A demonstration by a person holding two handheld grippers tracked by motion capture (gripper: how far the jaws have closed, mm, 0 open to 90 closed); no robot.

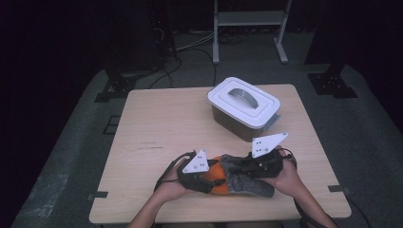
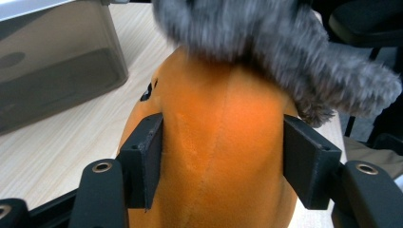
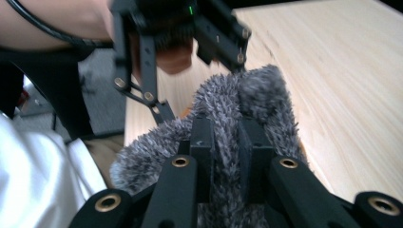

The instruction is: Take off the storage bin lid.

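Plush fills the near middle of the wooden table (image 1: 157, 118): an orange stuffed toy (image 1: 217, 176) with a grey furry part (image 1: 247, 179) lying toward the right. At its left end the left gripper (image 1: 205, 179), held in the person's left hand (image 1: 172, 189), has its jaws set against both sides of the orange body (image 2: 221, 156), pressing in on it. To the right, the right gripper (image 1: 252, 167), in the right hand (image 1: 285, 179), pinches a fold of the grey fur (image 3: 228, 142) between jaws drawn nearly together. The toy seems to rest on the tabletop, though the dim high view leaves that unsure. Farther back and right of centre stands a grey storage box (image 1: 237, 124) with a white lid (image 1: 243, 100) closed on top, well apart from the toy.
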